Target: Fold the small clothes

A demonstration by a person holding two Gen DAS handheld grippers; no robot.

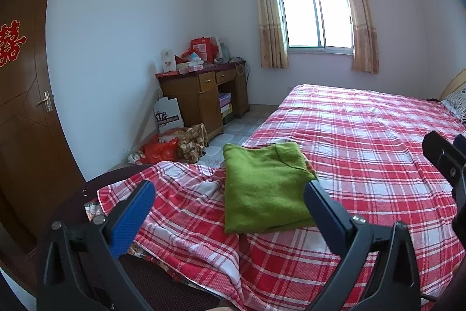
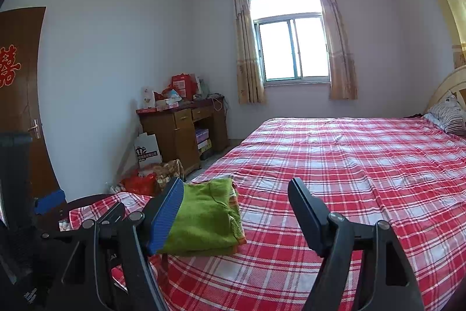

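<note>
Bed (image 1: 364,136): red plaid sheet, rumpled at the near left corner.
Green garment (image 1: 266,188): folded, lying flat by that corner, near the left edge.
My left claw (image 1: 230,196): spread, holding nothing.
My right claw (image 2: 237,203): spread, holding nothing.
</note>
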